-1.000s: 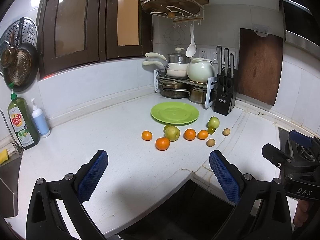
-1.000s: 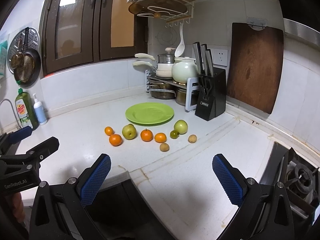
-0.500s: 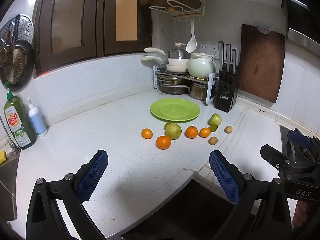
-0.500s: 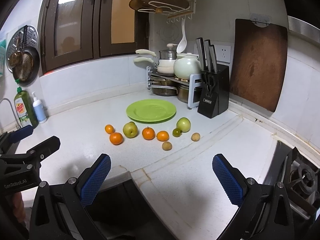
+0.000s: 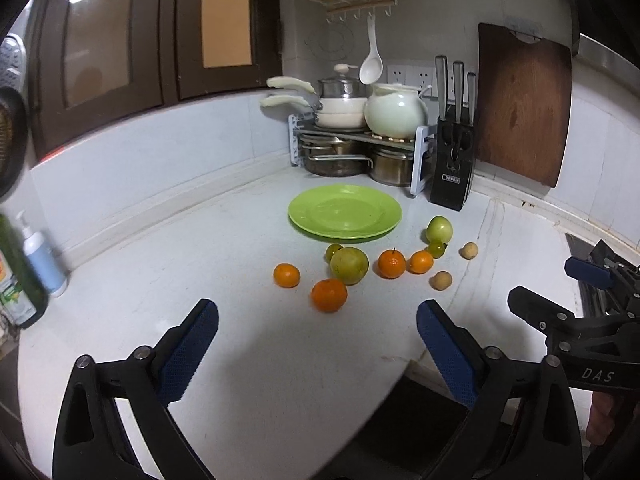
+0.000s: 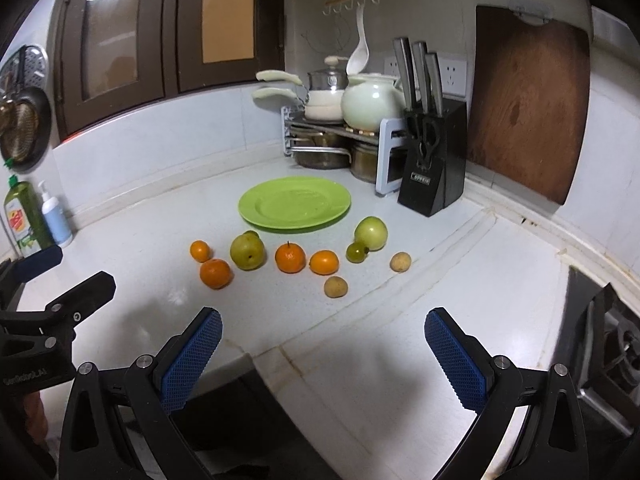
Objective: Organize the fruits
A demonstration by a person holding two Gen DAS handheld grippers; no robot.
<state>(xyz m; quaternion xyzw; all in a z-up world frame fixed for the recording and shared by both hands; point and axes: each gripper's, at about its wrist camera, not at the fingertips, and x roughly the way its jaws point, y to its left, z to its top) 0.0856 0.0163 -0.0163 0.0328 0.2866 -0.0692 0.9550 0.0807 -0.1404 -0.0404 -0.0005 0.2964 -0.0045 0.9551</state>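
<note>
An empty green plate (image 5: 345, 211) (image 6: 295, 203) sits on the white counter. In front of it lie loose fruits: several oranges, the nearest one (image 5: 329, 294) (image 6: 216, 273), a large yellow-green pear (image 5: 349, 265) (image 6: 247, 251), a green apple (image 5: 439, 229) (image 6: 371, 233), small green fruits and two small brown fruits (image 6: 335, 286). My left gripper (image 5: 316, 344) is open and empty, short of the nearest orange. My right gripper (image 6: 322, 350) is open and empty, short of the fruits. Each gripper shows at the edge of the other's view.
A pot rack (image 5: 360, 148) with pans and a white pot, a knife block (image 5: 452, 164) and a leaning wooden cutting board (image 5: 524, 104) stand behind the plate. Soap bottles (image 6: 36, 216) stand at far left. A stove (image 6: 608, 344) is at right. The counter's front edge lies below both grippers.
Both grippers have moved forward toward the fruits, which now appear larger and closer. Both stay open. Nothing on the counter has moved.
</note>
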